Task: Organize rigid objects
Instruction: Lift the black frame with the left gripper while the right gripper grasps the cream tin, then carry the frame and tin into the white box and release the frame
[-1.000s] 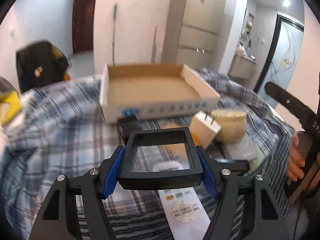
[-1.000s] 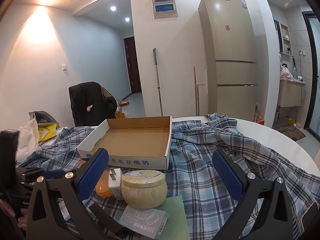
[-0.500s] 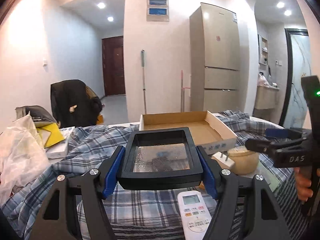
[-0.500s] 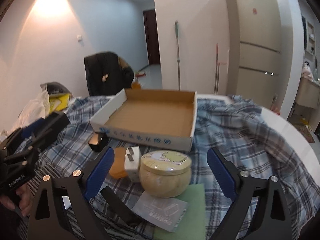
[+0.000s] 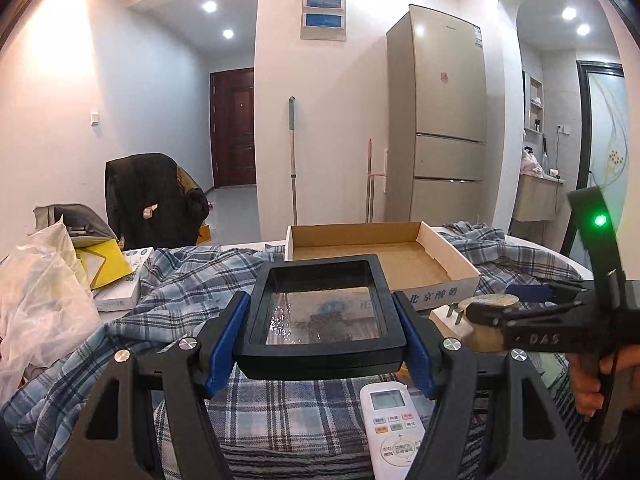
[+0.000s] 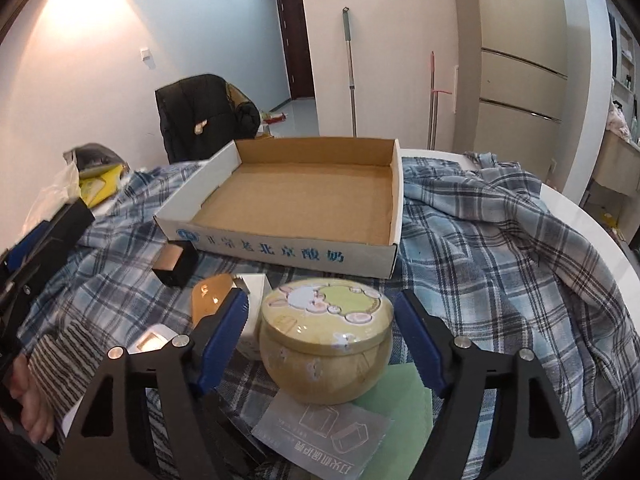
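Observation:
My left gripper (image 5: 325, 322) is shut on a black-framed clear display case (image 5: 320, 272), held level above the plaid cloth in front of the open cardboard tray (image 5: 444, 276). In the right wrist view, my right gripper (image 6: 320, 336) points down at a round yellow tin (image 6: 326, 304) with a cartoon lid. The tin sits between the blue pads (image 6: 224, 336), and the jaws are closing. A sliver of gap still shows on each side. The tray (image 6: 280, 246) lies empty just behind the tin. The right gripper (image 5: 532, 320) also shows at the right of the left wrist view.
A white plug adapter (image 6: 254, 292), an orange item (image 6: 210, 296) and a small black box (image 6: 176, 264) lie left of the tin. A clear packet (image 6: 324, 428) on a green card lies under it. A white remote (image 5: 394, 420) lies below the case. A plastic bag (image 5: 36, 304) sits left.
The left gripper rose and tipped up towards level with the case in it. The right gripper dropped towards the tin, tilted down, and its jaws narrowed around it.

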`<state>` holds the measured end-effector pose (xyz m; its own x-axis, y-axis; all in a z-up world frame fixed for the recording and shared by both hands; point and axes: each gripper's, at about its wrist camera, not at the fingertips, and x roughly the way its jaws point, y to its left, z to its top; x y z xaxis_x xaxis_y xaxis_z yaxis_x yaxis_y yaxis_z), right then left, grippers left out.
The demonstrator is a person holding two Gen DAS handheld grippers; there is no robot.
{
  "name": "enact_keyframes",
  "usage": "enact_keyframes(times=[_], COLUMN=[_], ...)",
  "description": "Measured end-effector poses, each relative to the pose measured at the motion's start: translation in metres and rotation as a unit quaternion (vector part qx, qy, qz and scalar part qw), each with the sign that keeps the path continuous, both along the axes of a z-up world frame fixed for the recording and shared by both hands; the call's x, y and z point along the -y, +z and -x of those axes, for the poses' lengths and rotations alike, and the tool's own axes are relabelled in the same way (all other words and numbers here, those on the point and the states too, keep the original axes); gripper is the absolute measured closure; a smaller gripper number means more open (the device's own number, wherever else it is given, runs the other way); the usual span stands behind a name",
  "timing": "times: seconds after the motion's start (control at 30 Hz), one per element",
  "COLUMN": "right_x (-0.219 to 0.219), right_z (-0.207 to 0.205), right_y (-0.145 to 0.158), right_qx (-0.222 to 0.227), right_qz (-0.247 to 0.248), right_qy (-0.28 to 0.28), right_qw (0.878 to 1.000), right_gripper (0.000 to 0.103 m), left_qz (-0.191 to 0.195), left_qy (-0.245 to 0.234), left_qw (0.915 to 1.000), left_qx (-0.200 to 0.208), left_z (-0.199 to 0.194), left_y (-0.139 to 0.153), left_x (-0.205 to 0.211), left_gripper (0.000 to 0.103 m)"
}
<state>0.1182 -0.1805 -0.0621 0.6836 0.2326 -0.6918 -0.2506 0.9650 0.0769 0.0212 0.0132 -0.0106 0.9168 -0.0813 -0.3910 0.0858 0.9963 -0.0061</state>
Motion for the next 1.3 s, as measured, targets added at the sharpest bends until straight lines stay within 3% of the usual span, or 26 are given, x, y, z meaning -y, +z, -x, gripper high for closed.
enact_keyframes(times=[0.27,0.6,0.77,1.07,1.3], right_x=[0.003,0.011,0.020,0.021,0.029], right_z=[0.005,0.041,0.041,0.044,0.054], right_y=[0.003,0.040,0.042,0.046,0.067], right_qx=[0.002,0.131,0.144,0.158,0.181], right_qz=[-0.011,-0.035,-0.043,-0.041,-0.053], right_qy=[0.004,0.007,-0.034,-0.042,-0.050], right_qw=[1.000,0.991,0.988,0.986,0.981], right_gripper=[0.034,0.034,0.034,0.034,0.034], left_qz=[0.003,0.001,-0.001,-0.005,-0.014], left_qy=[0.000,0.004,0.003,0.017,0.033], left_qw=[1.0000,0.9999,0.9997,0.9990,0.9968], left_qx=[-0.002,0.011,0.024,0.040,0.071], left_z=[-0.002,0.002,0.007,0.009,0.027], left_y=[-0.001,-0.001,0.002,0.007,0.040], left_x=[-0.001,0.000,0.002,0.002,0.001], left_gripper=[0.031,0.031,0.031,0.031,0.031])
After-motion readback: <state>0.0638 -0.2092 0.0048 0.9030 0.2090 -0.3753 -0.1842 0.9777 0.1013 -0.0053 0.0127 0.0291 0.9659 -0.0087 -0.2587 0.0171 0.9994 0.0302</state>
